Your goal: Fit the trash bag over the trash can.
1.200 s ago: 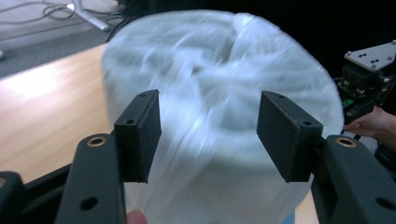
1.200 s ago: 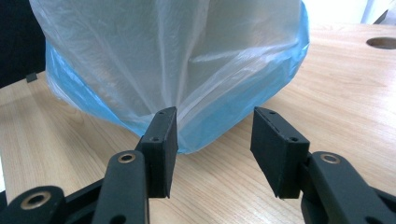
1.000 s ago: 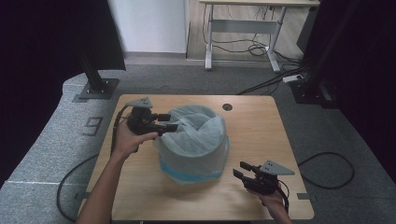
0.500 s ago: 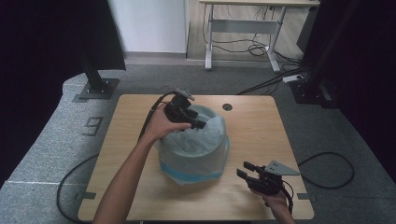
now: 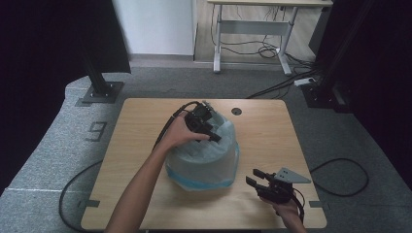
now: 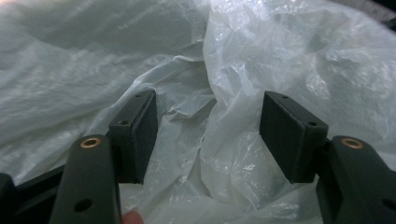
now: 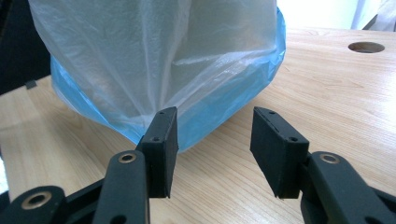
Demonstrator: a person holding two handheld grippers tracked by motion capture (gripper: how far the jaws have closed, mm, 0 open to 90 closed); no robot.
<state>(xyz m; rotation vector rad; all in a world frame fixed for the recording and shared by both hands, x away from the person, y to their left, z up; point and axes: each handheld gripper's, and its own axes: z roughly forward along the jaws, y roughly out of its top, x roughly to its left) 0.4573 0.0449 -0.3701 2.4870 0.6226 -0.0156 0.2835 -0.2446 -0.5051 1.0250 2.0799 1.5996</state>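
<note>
A blue bin lined with a white plastic bag (image 5: 204,155) stands in the middle of the wooden table (image 5: 262,126). My left gripper (image 5: 210,132) hovers over the bag's top near its far rim, jaws open. In the left gripper view the crumpled white bag (image 6: 224,135) lies between and beyond the pads, which do not press on it. My right gripper (image 5: 256,176) rests near the table's front right, open and empty, pointing at the bin. In the right gripper view the bag (image 7: 154,51) and the blue bin wall (image 7: 233,100) stand just ahead of the jaws.
A round cable hole (image 5: 236,111) sits at the table's far edge. Cables trail off both sides of the table. A white desk (image 5: 267,29) and black stand bases (image 5: 102,92) stand on the grey carpet behind.
My left hand has swung from the bin's left side to over its top near the far rim, dropping a little. The right gripper has stayed put.
</note>
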